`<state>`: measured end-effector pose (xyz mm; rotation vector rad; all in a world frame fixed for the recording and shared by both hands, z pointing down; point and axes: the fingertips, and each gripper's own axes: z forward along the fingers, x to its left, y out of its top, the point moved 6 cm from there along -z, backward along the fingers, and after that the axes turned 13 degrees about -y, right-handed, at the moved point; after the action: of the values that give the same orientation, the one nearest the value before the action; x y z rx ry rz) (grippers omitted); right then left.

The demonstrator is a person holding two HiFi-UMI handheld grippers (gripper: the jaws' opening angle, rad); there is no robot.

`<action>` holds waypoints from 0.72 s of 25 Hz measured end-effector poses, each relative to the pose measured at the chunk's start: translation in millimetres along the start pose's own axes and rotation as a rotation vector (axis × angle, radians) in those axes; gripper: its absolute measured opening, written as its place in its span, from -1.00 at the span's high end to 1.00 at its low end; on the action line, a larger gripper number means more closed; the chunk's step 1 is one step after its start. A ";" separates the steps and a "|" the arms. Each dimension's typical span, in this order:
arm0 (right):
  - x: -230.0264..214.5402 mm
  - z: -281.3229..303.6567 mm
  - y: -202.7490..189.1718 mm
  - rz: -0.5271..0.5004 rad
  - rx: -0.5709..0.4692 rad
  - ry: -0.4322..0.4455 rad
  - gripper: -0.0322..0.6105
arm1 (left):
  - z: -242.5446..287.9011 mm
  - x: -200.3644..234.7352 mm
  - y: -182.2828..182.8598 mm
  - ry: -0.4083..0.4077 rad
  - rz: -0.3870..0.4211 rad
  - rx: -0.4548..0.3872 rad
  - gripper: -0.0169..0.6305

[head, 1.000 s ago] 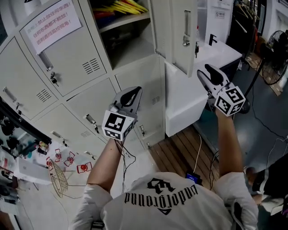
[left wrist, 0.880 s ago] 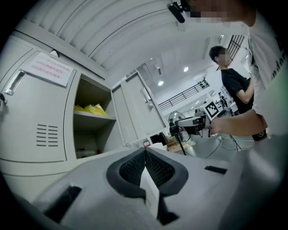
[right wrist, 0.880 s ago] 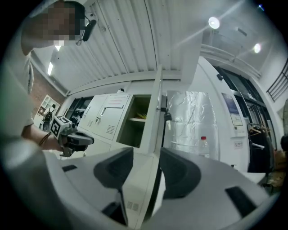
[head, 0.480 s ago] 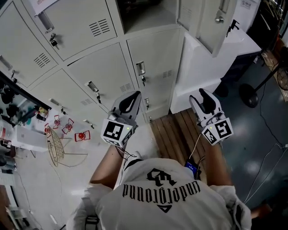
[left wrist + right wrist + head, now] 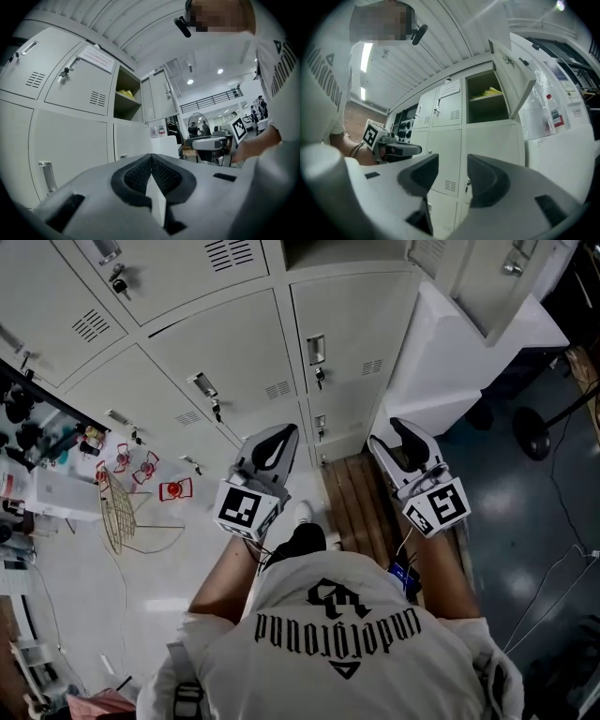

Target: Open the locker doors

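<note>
A bank of grey lockers (image 5: 225, 352) fills the top of the head view. The top right compartment (image 5: 487, 98) stands open with yellow things inside, its door (image 5: 513, 79) swung out to the right. The doors below it are closed, each with a small handle (image 5: 316, 348). My left gripper (image 5: 279, 435) is shut, pads meeting at the tip (image 5: 151, 159), and holds nothing. It hangs low before the bottom lockers. My right gripper (image 5: 389, 435) is open and empty (image 5: 452, 171). It faces the closed right-column door (image 5: 490, 140), clear of it.
A white cabinet (image 5: 441, 371) stands right of the lockers. Wooden planks (image 5: 356, 502) lie on the floor under the right gripper. At the left are a wire frame (image 5: 117, 512) and a cluttered shelf (image 5: 37, 474). A fan base (image 5: 534, 442) and cables lie on the dark floor at the right.
Both grippers have come down from beside the open top locker to the bottom rows. The right one has also drawn inward to the left. The head view has tipped lower.
</note>
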<state>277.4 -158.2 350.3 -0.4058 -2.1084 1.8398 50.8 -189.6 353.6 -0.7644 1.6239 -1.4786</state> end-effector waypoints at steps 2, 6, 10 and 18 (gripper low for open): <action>4.5 11.8 -2.4 -0.005 0.002 0.017 0.29 | -0.8 7.3 -5.1 0.006 -0.001 0.000 0.92; 14.5 41.5 -11.9 -0.019 0.023 0.056 0.29 | -1.5 26.4 -18.4 0.016 -0.005 -0.002 0.92; 17.3 76.4 -23.1 -0.024 0.050 0.089 0.29 | 5.2 49.2 -29.4 0.017 -0.020 0.001 0.92; 16.2 151.1 -50.5 -0.023 0.098 0.123 0.29 | 25.8 104.1 -49.4 0.001 -0.031 0.021 0.92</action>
<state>199.9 -294.6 382.3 -0.4575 -1.9261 1.8466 17.0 -297.9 386.0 -0.7803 1.6019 -1.5155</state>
